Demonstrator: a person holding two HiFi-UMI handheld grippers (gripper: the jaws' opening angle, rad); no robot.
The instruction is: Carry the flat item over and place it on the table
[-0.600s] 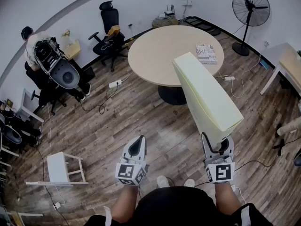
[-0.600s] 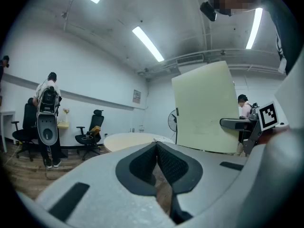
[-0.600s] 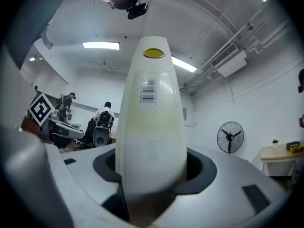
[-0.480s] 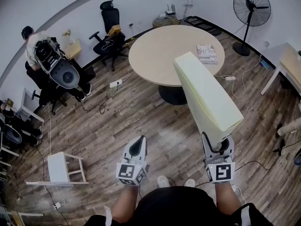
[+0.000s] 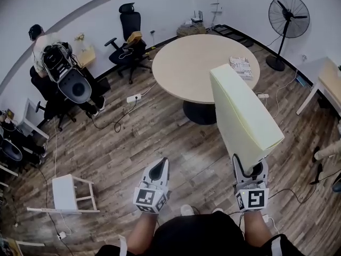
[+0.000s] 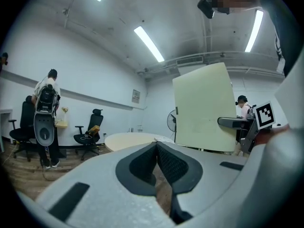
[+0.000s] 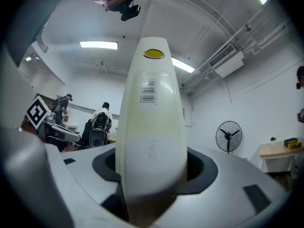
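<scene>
A large flat pale yellow-green cushion (image 5: 242, 113) stands on edge in my right gripper (image 5: 250, 170), which is shut on its lower end. In the right gripper view the cushion's edge (image 7: 151, 127) fills the gap between the jaws, with a barcode label and a yellow sticker higher up. It tilts forward toward the round beige table (image 5: 197, 63), which stands ahead with a book (image 5: 241, 63) on its far right part. My left gripper (image 5: 156, 173) hangs at lower left, shut and holding nothing. In the left gripper view the cushion's flat face (image 6: 204, 108) shows to the right.
A black office chair (image 5: 128, 36) stands behind the table. A person with a backpack (image 5: 50, 57) stands at the left wall. A white stool (image 5: 66, 193) lies on the wooden floor at lower left. A standing fan (image 5: 287, 20) and another table's corner (image 5: 327, 79) are at the right. Cables run over the floor.
Both grippers and the cushion have moved a little forward toward the round table; the cushion's top has shifted slightly right in view.
</scene>
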